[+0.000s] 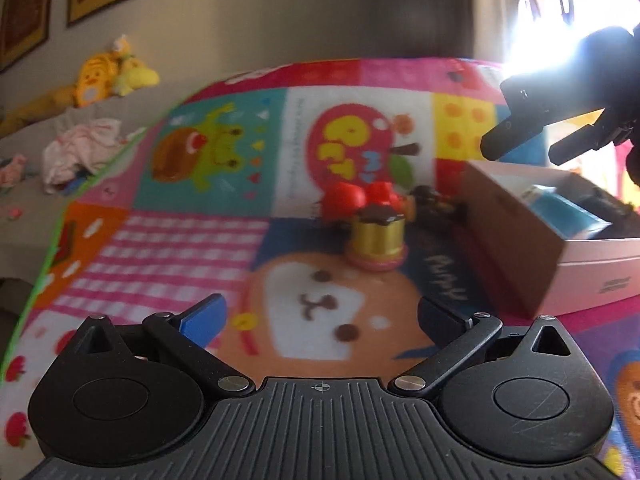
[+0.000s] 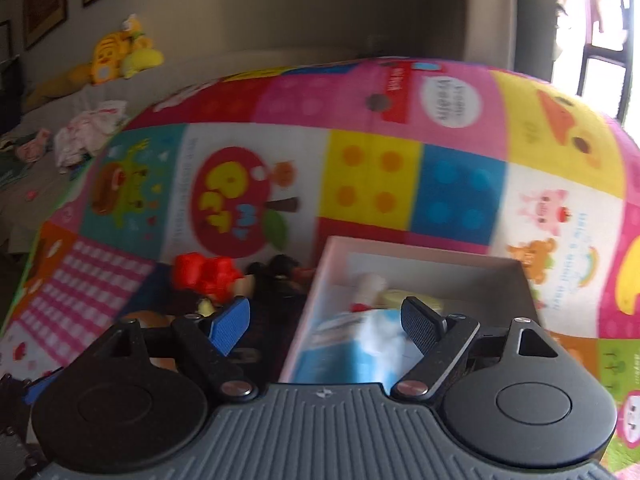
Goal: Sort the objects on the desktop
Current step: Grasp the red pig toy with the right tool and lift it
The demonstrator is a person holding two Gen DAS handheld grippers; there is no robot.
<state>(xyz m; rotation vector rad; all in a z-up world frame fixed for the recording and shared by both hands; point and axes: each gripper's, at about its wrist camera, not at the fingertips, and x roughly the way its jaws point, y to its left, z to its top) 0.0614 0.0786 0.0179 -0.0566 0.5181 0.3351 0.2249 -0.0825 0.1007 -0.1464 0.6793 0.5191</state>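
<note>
A gold cylinder toy (image 1: 376, 240) with a dark top and pink base stands on the colourful mat (image 1: 192, 240). Just behind it lie a red toy (image 1: 360, 196) and a dark toy (image 1: 436, 200). My left gripper (image 1: 320, 308) is open and empty, well short of the cylinder. To the right an open pale box (image 1: 520, 248) holds a blue carton (image 1: 564, 216). My right gripper (image 1: 524, 152) hovers above that box. In the right wrist view the right gripper (image 2: 324, 308) is open over the left wall of the box (image 2: 400, 246), with nothing pressed between its pads. The blue carton (image 2: 352, 344), the red toy (image 2: 204, 272) and the dark toy (image 2: 276, 272) lie below.
The mat (image 2: 440, 184) covers the whole work surface. A grey ledge on the left carries yellow plush toys (image 1: 108, 72) and crumpled pale cloth (image 1: 80, 152). A bright window (image 1: 560, 12) glares at the upper right. A small white figure (image 2: 368, 284) lies in the box.
</note>
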